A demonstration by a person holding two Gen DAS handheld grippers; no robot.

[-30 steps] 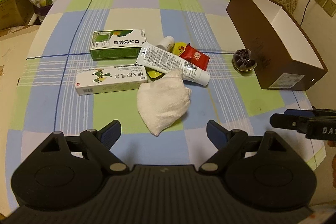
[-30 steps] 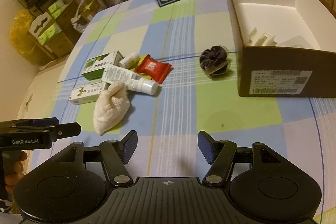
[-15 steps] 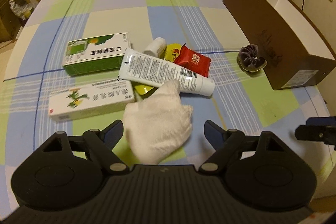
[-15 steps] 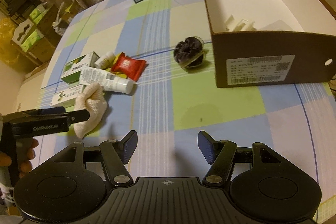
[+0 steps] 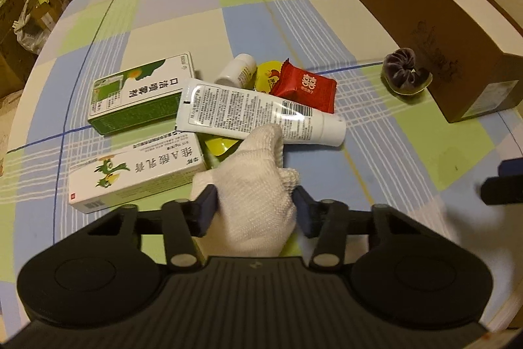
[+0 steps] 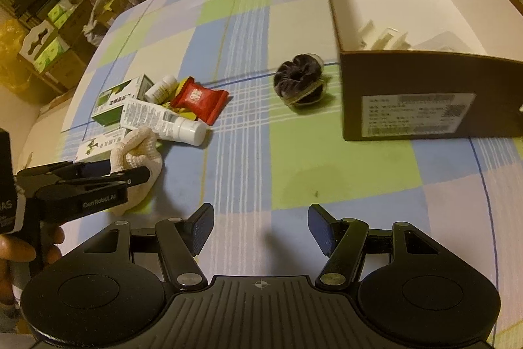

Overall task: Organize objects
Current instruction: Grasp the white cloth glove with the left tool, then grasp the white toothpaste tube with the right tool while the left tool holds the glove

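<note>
Checked tablecloth [image 5: 157,5]: white cloth [image 5: 253,185] between left gripper [image 5: 255,206] fingers.

We record the left hand-held gripper [image 5: 255,206] low and level, both blue pads [image 5: 207,210] pressed against the sides of the white cloth [image 5: 251,185]. The right hand-held gripper [image 6: 260,231] hovers with fingers spread wide, nothing between them. A hand [image 6: 19,251] grips the left handle.
</note>
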